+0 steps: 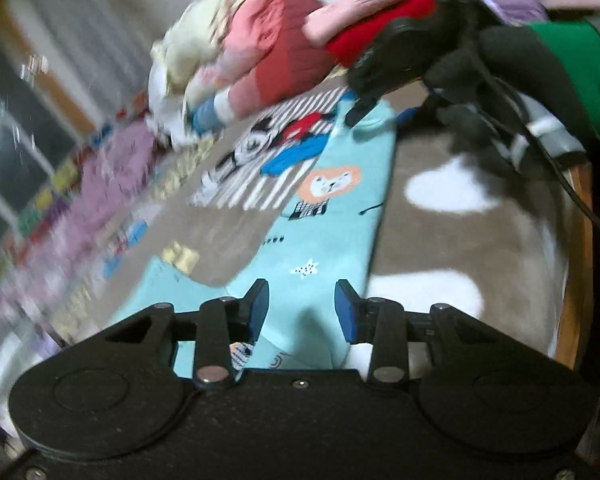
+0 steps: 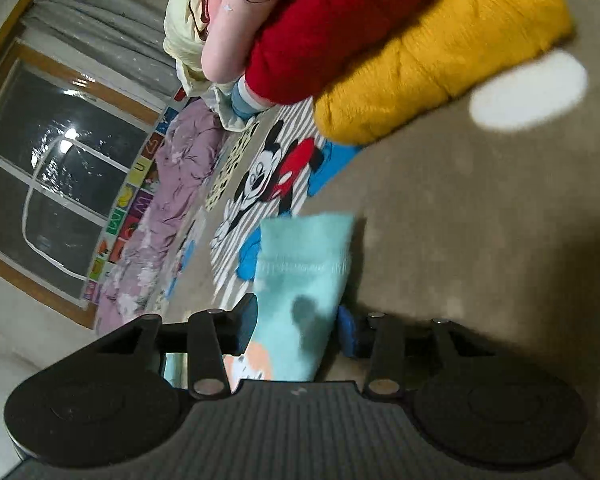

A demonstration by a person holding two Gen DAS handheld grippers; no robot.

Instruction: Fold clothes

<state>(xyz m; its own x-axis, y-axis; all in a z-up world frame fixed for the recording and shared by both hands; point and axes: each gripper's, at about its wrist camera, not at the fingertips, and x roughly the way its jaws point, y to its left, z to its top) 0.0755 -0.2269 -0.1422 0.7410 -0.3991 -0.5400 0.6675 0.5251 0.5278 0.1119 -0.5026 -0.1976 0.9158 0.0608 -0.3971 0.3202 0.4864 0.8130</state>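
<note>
The top (image 1: 332,216) was soft & light; right gripper (image 2: 296,330) pinched its cuff (image 2: 306,248), left gripper (image 1: 302,308) was open w/ nothing in it.

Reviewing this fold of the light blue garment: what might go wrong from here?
1. The right gripper holds only the cuff end of the light blue garment, so the cloth may slip out.
2. The left gripper is open above the fabric; one-sided pulling may skew the fold.
3. The pile of folded clothes sits close ahead and may get knocked.
</note>
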